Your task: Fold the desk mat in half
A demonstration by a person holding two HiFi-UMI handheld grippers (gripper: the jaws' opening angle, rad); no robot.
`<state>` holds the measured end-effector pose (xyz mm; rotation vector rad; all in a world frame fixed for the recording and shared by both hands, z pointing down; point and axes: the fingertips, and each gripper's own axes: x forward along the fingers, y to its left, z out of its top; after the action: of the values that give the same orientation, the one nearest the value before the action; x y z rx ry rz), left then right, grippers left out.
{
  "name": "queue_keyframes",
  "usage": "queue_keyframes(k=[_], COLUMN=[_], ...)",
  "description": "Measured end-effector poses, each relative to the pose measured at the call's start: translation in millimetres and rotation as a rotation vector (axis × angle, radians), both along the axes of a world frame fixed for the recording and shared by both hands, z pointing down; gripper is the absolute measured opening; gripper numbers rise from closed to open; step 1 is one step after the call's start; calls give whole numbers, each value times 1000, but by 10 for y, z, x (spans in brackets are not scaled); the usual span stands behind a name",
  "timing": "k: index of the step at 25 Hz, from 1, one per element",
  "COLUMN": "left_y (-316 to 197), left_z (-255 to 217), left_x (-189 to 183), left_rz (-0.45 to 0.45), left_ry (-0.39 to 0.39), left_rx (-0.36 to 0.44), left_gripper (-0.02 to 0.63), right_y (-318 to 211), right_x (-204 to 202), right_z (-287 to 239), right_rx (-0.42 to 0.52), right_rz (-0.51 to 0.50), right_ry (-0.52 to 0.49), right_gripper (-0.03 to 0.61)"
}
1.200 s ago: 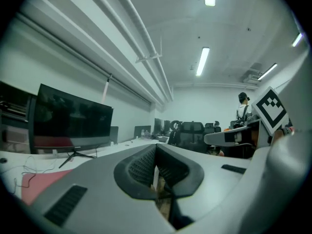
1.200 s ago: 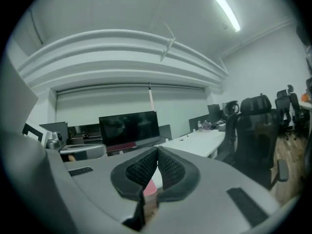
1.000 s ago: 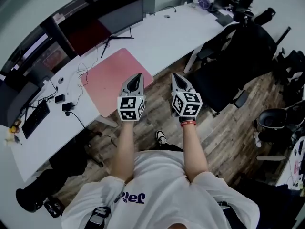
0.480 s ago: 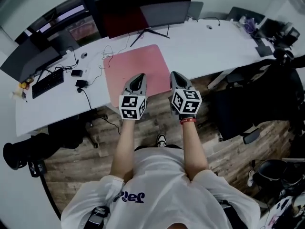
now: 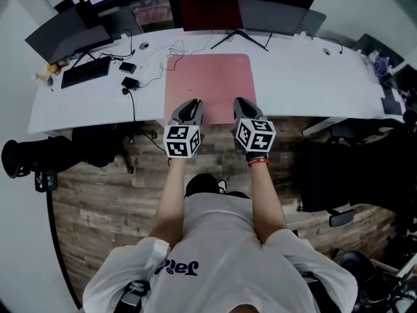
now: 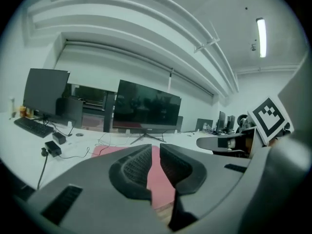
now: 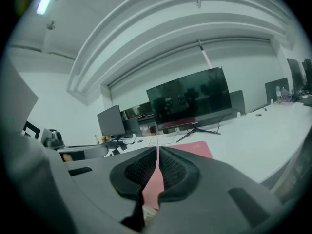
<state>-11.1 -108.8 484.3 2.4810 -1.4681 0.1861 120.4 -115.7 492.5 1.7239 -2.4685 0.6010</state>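
A pink desk mat (image 5: 208, 77) lies flat on the white desk (image 5: 313, 77), its near edge at the desk's front edge. Both grippers are held side by side just before that edge, pointing at the mat. The left gripper (image 5: 191, 103) has just been opening its jaws; they stand a little apart with nothing between them, and the mat (image 6: 163, 184) shows through the gap. The right gripper (image 5: 242, 102) has also just been opening to a thin slit, empty, with the mat (image 7: 195, 149) beyond it. Neither gripper touches the mat.
Dark monitors (image 5: 234, 5) stand along the desk's back edge. A keyboard (image 5: 85, 72), small adapters and cables (image 5: 140, 70) lie left of the mat. A black office chair (image 5: 352, 175) stands at the right on the wooden floor, and another dark chair (image 5: 39, 155) at the left.
The view has swung so the desk now lies square ahead with the mat centred. Both grippers have come up to the mat's near edge. The left jaws show a gap.
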Motion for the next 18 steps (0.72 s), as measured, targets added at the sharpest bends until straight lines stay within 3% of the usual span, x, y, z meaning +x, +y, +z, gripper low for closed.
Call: queue_keyframes(k=[7,18], left_y=[119,155], left_z=[476,982], left_x=[7,147], left_rz=[-54,-50], left_ry=[39,56], left_rx=[-118,-243], left_gripper=[98,124], right_y=[84,116], right_x=[-130,-155], right_z=[492,1038], right_rx=[-84,-198], right_rz=[-84,-108], right_ry=[5,-61], right_gripper=[48,70])
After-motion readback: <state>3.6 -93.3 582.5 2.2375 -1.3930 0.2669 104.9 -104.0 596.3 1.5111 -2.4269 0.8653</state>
